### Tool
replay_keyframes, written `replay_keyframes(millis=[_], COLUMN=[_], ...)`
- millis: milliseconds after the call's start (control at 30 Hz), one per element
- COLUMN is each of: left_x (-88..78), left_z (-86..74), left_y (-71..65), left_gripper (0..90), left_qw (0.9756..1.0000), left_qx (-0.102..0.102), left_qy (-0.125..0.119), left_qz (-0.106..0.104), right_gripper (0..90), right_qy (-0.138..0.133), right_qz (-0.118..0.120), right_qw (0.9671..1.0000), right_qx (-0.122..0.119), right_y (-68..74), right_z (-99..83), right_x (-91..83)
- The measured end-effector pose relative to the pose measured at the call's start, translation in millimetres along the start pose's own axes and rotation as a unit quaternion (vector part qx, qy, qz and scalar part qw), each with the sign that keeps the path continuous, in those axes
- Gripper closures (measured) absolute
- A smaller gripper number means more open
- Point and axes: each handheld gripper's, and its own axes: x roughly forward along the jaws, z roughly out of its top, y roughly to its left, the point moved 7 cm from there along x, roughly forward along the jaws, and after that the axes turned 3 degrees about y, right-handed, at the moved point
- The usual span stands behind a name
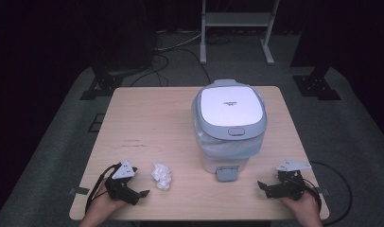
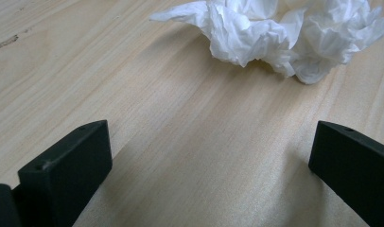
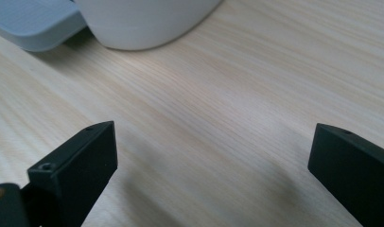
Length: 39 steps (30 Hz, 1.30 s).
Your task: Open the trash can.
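Light wood table [image 1: 147, 123], dark floor around it. White bin [image 1: 229, 124] with grey lid [image 1: 229, 106] stands right of the table's centre, nearer the far edge; lid down, clear liner [image 1: 213, 144] showing under its rim. Grey pedal [image 1: 226, 173] sticks out at the bin's base toward the near edge.

Crumpled white tissue [image 1: 161, 176] lies on the table near the near edge, left of the pedal, apart from the bin.

Left gripper [image 1: 142, 193] at the near-left corner, held by a hand [image 1: 101, 208], jaws spread wide and empty, pointing right toward the tissue, just beside it, not touching. In the left gripper view the tissue [image 2: 280, 35] sits ahead of the jaws, bare wood between them.

Right gripper [image 1: 261, 185] near the near-right corner, in a hand [image 1: 301, 205], jaws spread wide, empty, pointing left toward the pedal. Right gripper view: bin base [image 3: 143, 21] and pedal [image 3: 31, 23] ahead, wood between the jaws.

Metal stand [image 1: 237, 28] on the floor beyond the far edge.
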Motion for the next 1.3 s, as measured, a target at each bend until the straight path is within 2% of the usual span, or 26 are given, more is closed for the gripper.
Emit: replay_keyframes(millis=[200,433,567,700,967,1033,1300], left_x=[0.0,0.0,0.0,0.0,0.0,0.1,0.1], left_z=[0.0,0.0,0.0,0.0,0.0,0.1,0.1], left_y=[0.0,0.1,0.1,0.2,0.1,0.0,-0.1], left_gripper=[0.0,0.0,0.0,0.0,0.0,0.0,0.0], left_qw=[1.0000,1.0000,1.0000,1.0000,1.0000,1.0000,1.0000], left_qx=[0.000,0.000,0.000,0.000,-0.001,-0.001,-0.002], left_qy=[0.000,0.000,0.000,0.000,0.000,0.000,-0.001], left_qz=[0.000,0.000,0.000,0.000,0.000,0.000,0.000], right_gripper=[1.5,11.0,13.7,21.3,29.7,35.8,49.0], right_qy=[-0.010,-0.026,-0.033,-0.040,-0.057,-0.070,-0.081], right_qz=[0.008,0.019,0.026,0.037,0.047,0.055,0.072], right_qw=[0.9999,0.9994,0.9991,0.9985,0.9972,0.9960,0.9941], right_qx=[-0.008,-0.014,-0.008,-0.010,-0.008,-0.007,-0.011], right_y=[2.0,3.2,3.9,3.6,2.6,3.7,7.3], right_z=[6.8,15.1,20.2,25.3,34.2,39.3,50.5], right_x=[-7.6,-18.9,-25.8,-34.3,-47.0,-53.5,-64.8])
